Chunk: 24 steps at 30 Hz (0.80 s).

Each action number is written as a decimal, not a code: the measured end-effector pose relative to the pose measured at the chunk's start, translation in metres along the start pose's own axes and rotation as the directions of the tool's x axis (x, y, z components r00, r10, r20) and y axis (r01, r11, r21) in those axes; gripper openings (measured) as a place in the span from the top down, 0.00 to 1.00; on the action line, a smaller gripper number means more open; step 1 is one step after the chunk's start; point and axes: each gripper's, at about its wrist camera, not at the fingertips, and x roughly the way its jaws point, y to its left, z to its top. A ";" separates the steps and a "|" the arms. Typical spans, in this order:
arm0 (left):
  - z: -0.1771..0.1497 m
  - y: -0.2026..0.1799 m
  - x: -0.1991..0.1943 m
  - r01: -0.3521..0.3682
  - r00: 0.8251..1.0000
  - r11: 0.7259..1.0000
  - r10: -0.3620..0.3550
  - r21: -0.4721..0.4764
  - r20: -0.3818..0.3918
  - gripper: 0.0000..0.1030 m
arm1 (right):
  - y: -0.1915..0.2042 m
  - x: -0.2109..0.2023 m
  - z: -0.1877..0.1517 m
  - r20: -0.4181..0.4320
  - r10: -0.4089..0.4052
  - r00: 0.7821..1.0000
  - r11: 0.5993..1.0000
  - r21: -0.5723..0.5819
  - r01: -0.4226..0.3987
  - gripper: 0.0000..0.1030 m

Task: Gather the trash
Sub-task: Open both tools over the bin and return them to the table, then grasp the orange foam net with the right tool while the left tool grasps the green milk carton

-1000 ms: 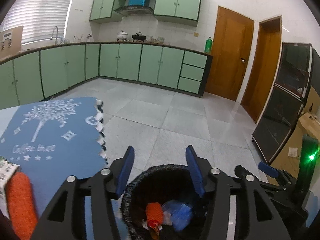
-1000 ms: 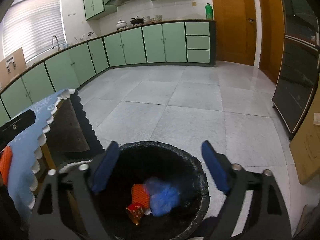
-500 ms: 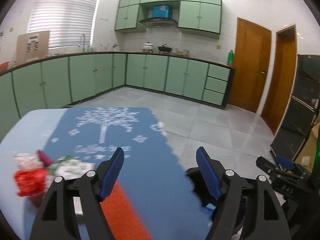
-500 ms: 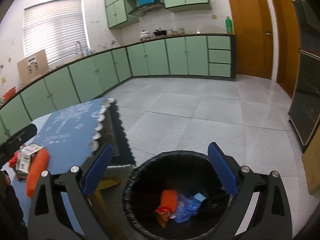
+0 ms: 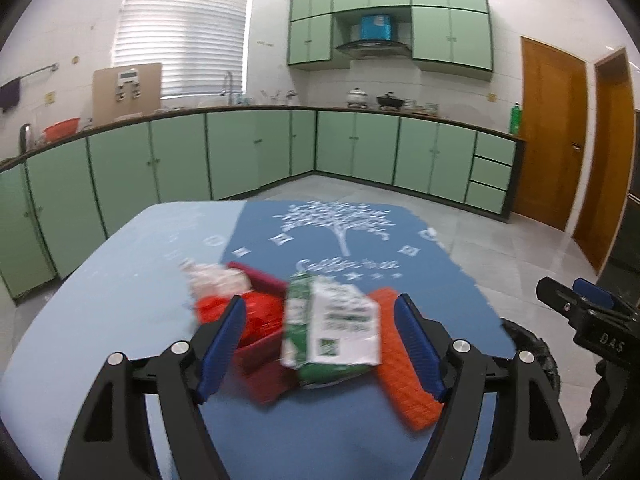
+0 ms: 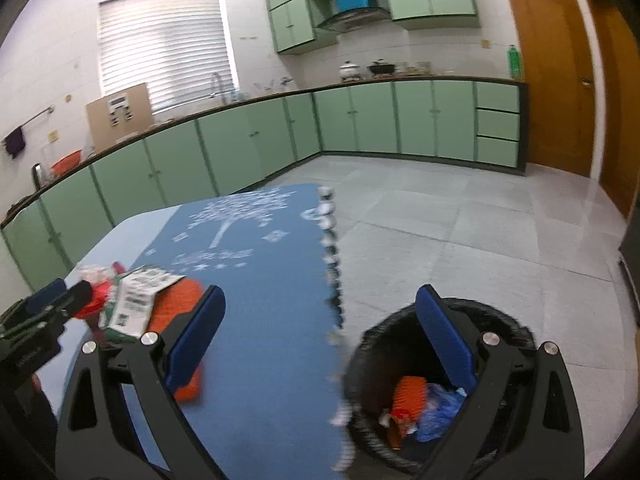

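A pile of trash lies on the blue tablecloth (image 5: 344, 432): a green and white carton (image 5: 332, 332) on an orange mesh piece (image 5: 404, 368), a red wrapper (image 5: 256, 316), a dark red tray (image 5: 264, 364) and clear crumpled plastic (image 5: 212, 280). My left gripper (image 5: 320, 344) is open and empty, its jaws on either side of the carton, just short of it. My right gripper (image 6: 320, 344) is open and empty, over the table edge and the black-lined bin (image 6: 440, 392). The bin holds orange, red and blue trash (image 6: 420, 400). The pile also shows in the right wrist view (image 6: 136, 300).
The bin stands on the grey tiled floor (image 6: 460, 232) just right of the table's scalloped edge (image 6: 332, 264). Green cabinets (image 5: 360, 152) line the far walls. Wooden doors (image 5: 552, 140) are at the right. The right gripper shows in the left wrist view (image 5: 588, 320).
My left gripper has swung left from above the bin to the table and now faces the trash pile. My right gripper has drifted left and up, so the table edge is now in view.
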 end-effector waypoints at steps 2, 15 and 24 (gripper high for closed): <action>-0.004 0.010 0.000 -0.013 1.000 1.000 0.013 -0.012 -0.004 0.28 | 0.018 0.002 -0.003 -0.007 0.025 1.000 0.999 -0.032 -0.025 0.09; -0.022 0.040 -0.001 -0.031 0.998 0.998 0.029 -0.049 -0.047 0.29 | 0.076 0.018 -0.016 -0.078 0.073 0.994 0.988 -0.130 -0.083 0.10; -0.029 0.041 0.008 -0.022 0.998 0.998 0.018 -0.060 -0.063 0.30 | 0.087 0.031 -0.019 -0.152 0.078 0.985 0.984 -0.150 -0.101 0.21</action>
